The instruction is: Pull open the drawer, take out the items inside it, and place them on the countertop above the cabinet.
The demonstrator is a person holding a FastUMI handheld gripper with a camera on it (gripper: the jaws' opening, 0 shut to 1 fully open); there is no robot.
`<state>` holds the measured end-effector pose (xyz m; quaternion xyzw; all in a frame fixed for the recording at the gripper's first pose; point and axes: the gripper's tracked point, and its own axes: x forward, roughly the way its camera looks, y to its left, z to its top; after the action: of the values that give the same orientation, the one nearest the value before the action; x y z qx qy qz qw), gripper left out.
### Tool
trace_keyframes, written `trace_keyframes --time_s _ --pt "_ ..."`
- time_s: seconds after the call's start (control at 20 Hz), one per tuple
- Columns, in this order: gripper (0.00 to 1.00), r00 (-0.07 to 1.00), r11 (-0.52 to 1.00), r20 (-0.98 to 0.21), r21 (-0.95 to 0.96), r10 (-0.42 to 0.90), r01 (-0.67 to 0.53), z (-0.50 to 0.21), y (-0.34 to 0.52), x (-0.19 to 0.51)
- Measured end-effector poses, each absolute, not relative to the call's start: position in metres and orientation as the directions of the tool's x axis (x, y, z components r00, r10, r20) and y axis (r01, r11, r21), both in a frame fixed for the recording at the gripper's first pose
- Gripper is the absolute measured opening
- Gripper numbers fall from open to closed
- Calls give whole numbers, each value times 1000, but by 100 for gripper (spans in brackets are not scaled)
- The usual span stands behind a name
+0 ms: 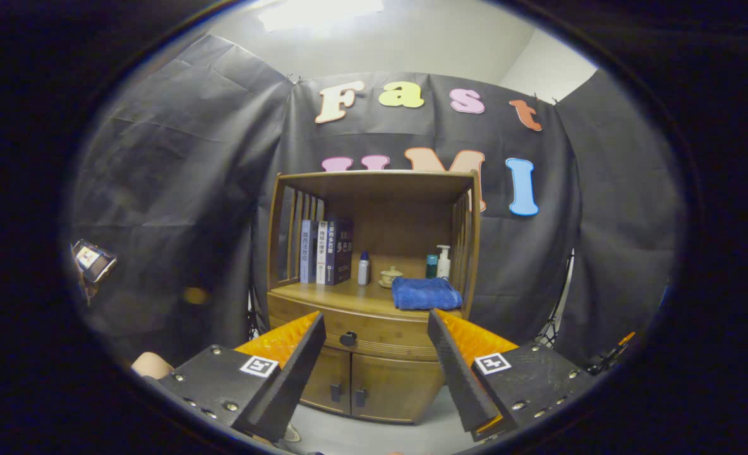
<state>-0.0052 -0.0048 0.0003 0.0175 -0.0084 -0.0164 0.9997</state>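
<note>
A wooden cabinet (pixel 374 354) stands ahead against the booth wall. Its drawer (pixel 374 338) is closed, with a dark round knob (pixel 347 339) on the front. Above the drawer lies the countertop (pixel 323 294), under an open shelf frame. My gripper (pixel 375 322) is open with nothing between its fingers. It hangs some way in front of the cabinet, and the knob shows between the fingertips, nearer the left one. The drawer's contents are hidden.
On the countertop stand several books (pixel 326 251), a small bottle (pixel 363 268), a teacup (pixel 390 276), a teal jar (pixel 431 266), a pump bottle (pixel 443 261) and a folded blue towel (pixel 426 294). Two cabinet doors (pixel 358 379) sit below the drawer. A phone (pixel 93 260) hangs at left.
</note>
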Motion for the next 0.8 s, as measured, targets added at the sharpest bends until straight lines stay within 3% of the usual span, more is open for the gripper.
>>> trace_keyframes --time_s 0.8 --pt "97 1000 997 -20 72 -18 20 -22 10 10"
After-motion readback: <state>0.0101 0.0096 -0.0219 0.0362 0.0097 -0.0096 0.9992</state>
